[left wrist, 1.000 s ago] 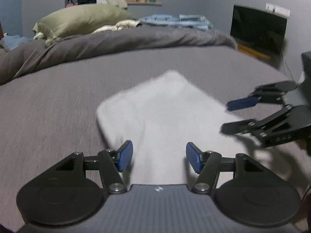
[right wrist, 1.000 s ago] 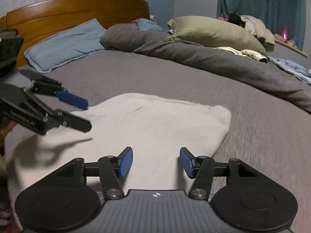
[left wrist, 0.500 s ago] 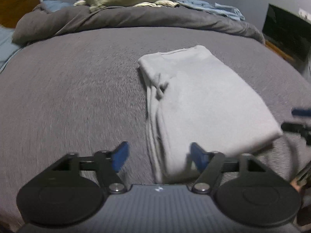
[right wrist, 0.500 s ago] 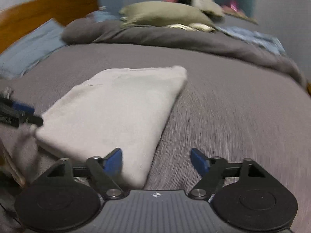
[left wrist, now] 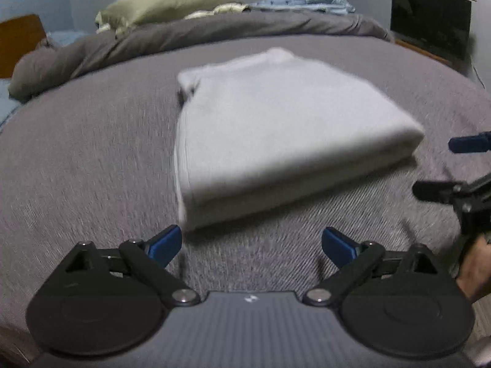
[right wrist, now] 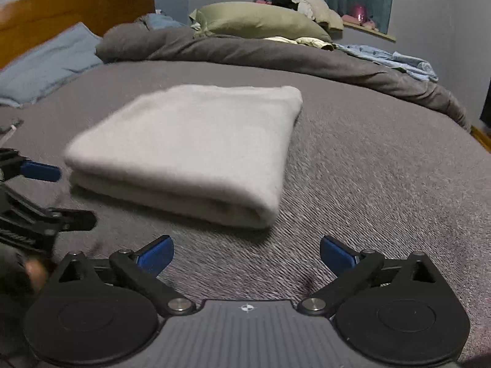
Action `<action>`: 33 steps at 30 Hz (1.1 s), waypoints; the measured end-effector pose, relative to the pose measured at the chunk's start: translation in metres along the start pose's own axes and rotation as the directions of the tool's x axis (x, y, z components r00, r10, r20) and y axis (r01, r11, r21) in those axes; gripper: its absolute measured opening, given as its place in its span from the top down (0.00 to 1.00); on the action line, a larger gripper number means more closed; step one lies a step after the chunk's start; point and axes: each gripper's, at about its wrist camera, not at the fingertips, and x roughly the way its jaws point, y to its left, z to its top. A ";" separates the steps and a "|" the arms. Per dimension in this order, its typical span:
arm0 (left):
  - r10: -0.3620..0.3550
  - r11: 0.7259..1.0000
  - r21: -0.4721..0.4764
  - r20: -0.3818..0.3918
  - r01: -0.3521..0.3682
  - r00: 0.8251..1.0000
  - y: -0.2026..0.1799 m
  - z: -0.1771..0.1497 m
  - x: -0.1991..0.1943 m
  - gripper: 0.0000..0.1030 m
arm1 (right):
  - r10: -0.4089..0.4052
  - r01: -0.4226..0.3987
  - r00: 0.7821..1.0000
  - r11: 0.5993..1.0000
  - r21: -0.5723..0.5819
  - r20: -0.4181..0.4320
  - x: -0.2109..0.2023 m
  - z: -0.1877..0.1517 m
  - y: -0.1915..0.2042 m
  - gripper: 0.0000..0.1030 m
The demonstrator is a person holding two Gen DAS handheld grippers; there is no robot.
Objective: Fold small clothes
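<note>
The grey woven bedspread (left wrist: 92, 159) covers the whole working surface and runs to the far side, where a rumpled dark grey duvet (right wrist: 276, 55) lies across the bed. An olive-green pillow (right wrist: 260, 21) rests on the duvet, a pale blue pillow (right wrist: 49, 61) lies at the far left against the brown wooden headboard (right wrist: 70, 6), and a crumpled light blue garment (right wrist: 389, 59) sits at the far right. A black flat screen (left wrist: 429, 18) stands beyond the bed's right edge in the left wrist view.

The folded off-white fleece garment (left wrist: 276, 128) lies flat near the middle of the bedspread, ahead of both tools. It forms a thick, roughly rectangular stack of several layers. The top face is smooth. In the right wrist view a rounded fold forms the near right corner, and the stacked layer edges show along the near side. In the left wrist view a small dark gap marks a pucker at the far left corner. The outline is softened by motion blur.

The left gripper (left wrist: 251, 240) is spread wide, with its blue-padded fingers (left wrist: 164, 242) empty and just short of the garment's near edge. The right gripper (right wrist: 245, 250) is likewise spread wide and holds nothing, set near the garment but apart from it. Each tool appears at the edge of the other's view, beside the garment's near corners.
</note>
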 end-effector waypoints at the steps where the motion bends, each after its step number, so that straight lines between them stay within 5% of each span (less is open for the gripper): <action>1: -0.006 1.000 -0.008 -0.004 0.006 1.000 0.001 -0.004 0.004 0.04 | -0.009 0.009 1.000 1.000 0.003 0.000 0.004 -0.003 -0.002 0.01; 6: -0.035 0.997 0.075 0.037 0.032 0.999 -0.003 -0.015 0.020 0.00 | -0.036 0.035 0.999 0.999 0.039 0.012 0.026 -0.019 -0.012 0.01; 11: -0.035 0.999 0.007 0.051 0.034 0.998 -0.003 -0.023 0.026 0.00 | -0.040 0.040 0.999 0.999 0.010 0.022 0.037 -0.028 -0.012 0.00; 33: -0.030 1.000 0.003 0.054 0.030 0.998 0.001 -0.021 0.028 0.00 | -0.042 0.041 0.999 0.999 0.024 0.033 0.041 -0.034 -0.011 0.00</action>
